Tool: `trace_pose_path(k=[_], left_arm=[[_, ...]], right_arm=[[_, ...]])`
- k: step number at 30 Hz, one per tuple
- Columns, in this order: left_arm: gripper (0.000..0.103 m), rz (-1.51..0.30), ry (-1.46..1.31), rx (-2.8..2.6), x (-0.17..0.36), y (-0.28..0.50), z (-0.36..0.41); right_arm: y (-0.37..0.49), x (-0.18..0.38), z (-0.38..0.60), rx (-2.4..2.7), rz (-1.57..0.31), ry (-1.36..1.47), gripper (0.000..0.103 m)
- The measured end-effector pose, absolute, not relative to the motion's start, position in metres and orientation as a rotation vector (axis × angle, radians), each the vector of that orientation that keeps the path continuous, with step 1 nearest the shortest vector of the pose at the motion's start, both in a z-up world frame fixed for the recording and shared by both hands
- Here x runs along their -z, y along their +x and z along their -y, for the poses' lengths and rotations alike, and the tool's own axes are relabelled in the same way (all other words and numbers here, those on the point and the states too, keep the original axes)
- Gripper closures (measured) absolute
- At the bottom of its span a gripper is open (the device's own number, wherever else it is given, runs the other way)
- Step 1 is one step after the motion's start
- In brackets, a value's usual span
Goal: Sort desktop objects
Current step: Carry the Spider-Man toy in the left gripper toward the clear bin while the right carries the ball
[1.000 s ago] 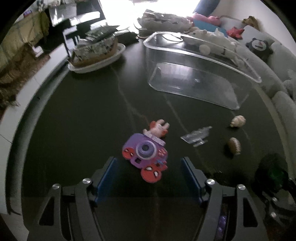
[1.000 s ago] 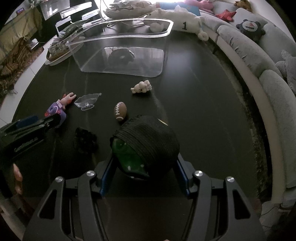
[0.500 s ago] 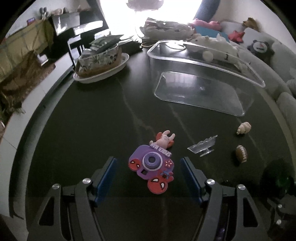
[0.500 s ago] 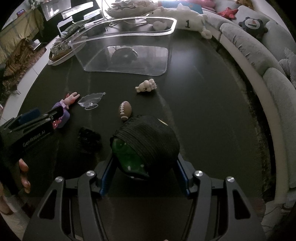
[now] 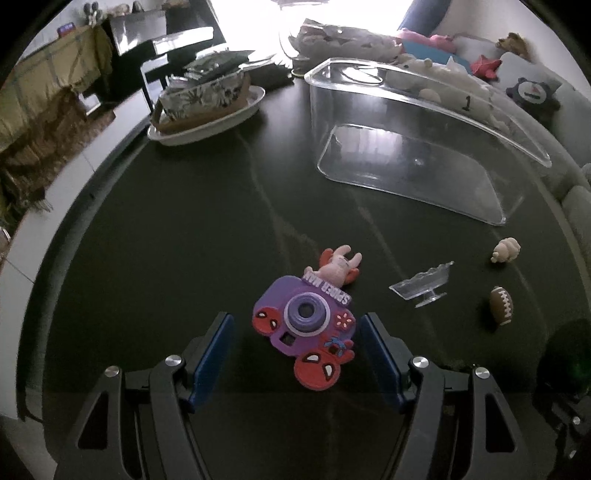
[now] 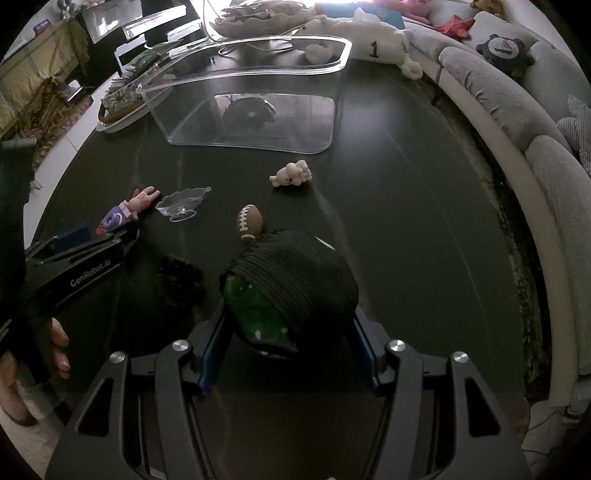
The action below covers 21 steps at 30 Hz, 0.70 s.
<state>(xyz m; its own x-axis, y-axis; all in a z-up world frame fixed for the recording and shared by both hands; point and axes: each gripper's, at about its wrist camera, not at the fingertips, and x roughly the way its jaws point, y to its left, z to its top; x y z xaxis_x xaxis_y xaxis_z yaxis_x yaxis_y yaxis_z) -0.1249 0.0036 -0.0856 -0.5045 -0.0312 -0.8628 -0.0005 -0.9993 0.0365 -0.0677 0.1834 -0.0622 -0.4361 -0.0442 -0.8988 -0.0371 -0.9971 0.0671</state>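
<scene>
Over at the far left edge of the dark table (image 5: 177, 229): an oval white dish (image 5: 207, 127) carrying a floral-patterned basket (image 5: 203, 98) stuffed with packets. Along the far edge, a pale shell-shaped bowl (image 6: 258, 16). Stretched across the far right edge, a white plush (image 6: 373, 35) marked with a 1. Curving round the right side, just beside the table, a grey sofa (image 6: 517, 110), with a dark round cushion (image 6: 504, 48) and a red star-shaped toy (image 6: 456, 24) on it.
</scene>
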Motion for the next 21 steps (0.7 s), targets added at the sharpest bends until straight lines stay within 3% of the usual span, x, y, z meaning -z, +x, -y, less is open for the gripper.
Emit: trace_pose_path(k=[2,6,21], left_arm=[[0.036,0.033,1.573,2.702,0.089,-0.126,-0.002],[0.050,0.024,1.595,2.698,0.093,-0.127,-0.001],[0.051,0.118,1.487,2.755,0.076,-0.117,-0.009]], right_arm=[[-0.068,0.063,-0.184,2.652,0.119,1.670,0.047],[-0.067,0.064,-0.183,2.653,0.118,1.672,0.047],[-0.067,0.067,-0.182,2.663,0.107,1.676,0.047]])
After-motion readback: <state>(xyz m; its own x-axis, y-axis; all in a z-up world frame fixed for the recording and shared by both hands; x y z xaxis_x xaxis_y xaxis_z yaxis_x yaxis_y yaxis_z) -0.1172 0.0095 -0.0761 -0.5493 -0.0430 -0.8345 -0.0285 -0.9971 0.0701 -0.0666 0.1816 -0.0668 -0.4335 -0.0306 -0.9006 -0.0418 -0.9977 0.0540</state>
